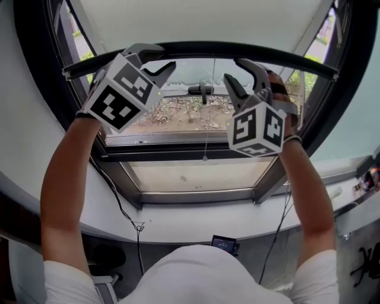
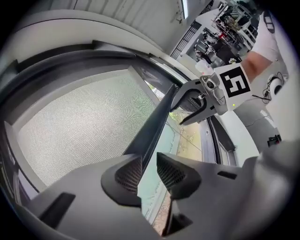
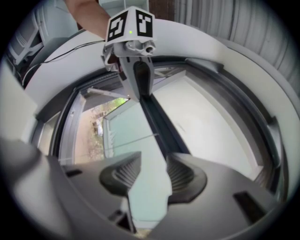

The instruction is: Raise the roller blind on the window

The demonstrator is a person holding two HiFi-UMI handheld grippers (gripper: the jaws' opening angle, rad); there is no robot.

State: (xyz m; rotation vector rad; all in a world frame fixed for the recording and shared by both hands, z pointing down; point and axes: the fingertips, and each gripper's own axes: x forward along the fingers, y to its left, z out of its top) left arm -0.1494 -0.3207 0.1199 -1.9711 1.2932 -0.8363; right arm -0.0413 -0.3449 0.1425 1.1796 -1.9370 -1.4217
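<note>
The pale woven-fabric roller blind (image 1: 196, 16) covers only the top of the dark-framed window (image 1: 178, 155). Its black bottom bar (image 1: 202, 47) (thin cord (image 1: 206, 133) hanging from its middle) spans the frame.

Lab/workshop: cluttered equip. (image 2: 225, 21), cables (image 1: 138, 227) by window (image 1: 196, 178).

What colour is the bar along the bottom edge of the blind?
Black. The roller blind's slim bottom bar shows best in the head view.

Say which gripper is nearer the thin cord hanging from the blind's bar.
Right. The right gripper sits just right of the cord; the left gripper is farther off to its left.
</note>
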